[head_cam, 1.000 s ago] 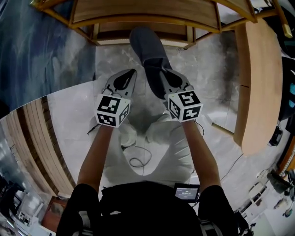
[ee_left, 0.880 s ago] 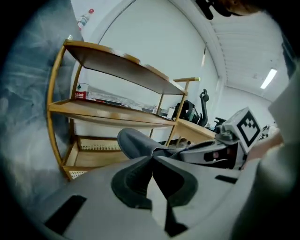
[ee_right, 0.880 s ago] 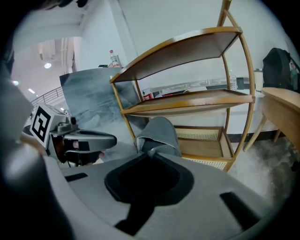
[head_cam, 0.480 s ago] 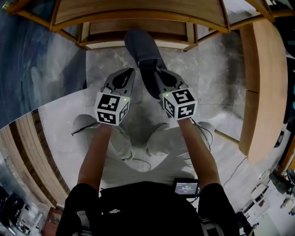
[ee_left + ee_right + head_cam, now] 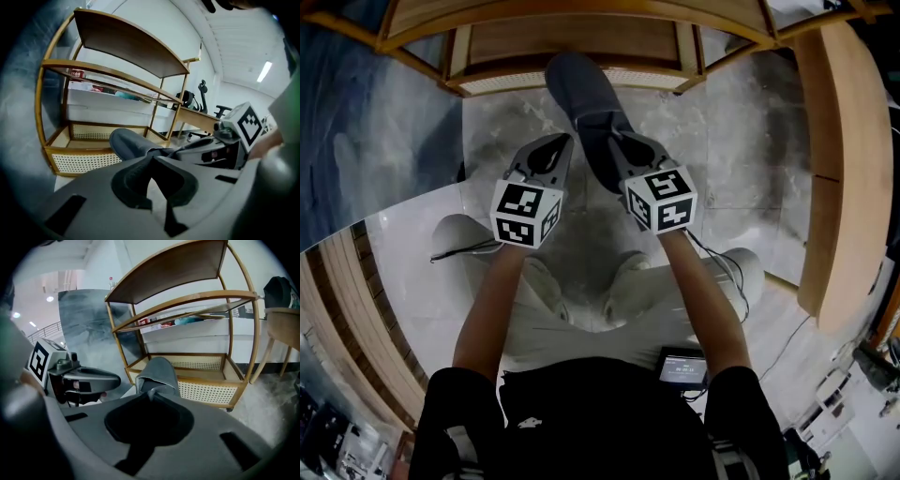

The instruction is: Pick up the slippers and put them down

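Slipper, grey, is clamped at its rear edge by my right gripper, jaws clenched on the fabric. Its long axis runs straight ahead from the fingers, toe toward the low shelf of the rack. My left gripper sits just beside it on the left, jaws pressed together on nothing, so the right hand alone carries it. Below is pale marbled floor. I think the sole is off it, though the head view can't settle that. Setting down means lowering toe-forward, short of the rack. A desk stands well to the right.
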Demonstrator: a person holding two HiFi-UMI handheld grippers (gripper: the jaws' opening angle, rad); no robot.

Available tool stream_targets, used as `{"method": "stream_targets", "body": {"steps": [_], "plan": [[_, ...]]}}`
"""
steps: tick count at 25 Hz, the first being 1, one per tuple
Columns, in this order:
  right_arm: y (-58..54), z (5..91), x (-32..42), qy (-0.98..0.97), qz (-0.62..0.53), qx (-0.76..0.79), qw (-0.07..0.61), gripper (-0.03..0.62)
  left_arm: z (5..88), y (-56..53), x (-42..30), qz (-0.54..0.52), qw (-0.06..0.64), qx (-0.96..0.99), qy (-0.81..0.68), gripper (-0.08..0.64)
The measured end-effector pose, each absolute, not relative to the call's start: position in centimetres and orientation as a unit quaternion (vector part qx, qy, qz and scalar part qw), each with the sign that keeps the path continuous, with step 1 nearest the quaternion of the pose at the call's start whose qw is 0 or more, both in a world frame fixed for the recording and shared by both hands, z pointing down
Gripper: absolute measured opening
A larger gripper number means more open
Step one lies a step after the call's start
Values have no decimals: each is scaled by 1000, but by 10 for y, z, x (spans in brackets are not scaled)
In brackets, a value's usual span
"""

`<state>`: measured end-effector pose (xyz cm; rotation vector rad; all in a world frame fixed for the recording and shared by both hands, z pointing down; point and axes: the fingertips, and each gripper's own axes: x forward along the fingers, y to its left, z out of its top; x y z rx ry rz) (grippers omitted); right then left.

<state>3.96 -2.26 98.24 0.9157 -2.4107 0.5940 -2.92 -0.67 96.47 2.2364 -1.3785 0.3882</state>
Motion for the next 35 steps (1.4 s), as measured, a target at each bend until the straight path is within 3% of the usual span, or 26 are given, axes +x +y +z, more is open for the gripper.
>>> {"method": "stream_targets", "body": {"steps": [22, 35], "plan": [[7, 1103, 50, -858, 267, 324, 295, 14, 1028, -3, -30, 120, 304, 792, -516, 5], [15, 1168, 45, -841, 290, 326, 321, 14, 1040, 3, -24, 142, 287, 794, -516, 5]]}}
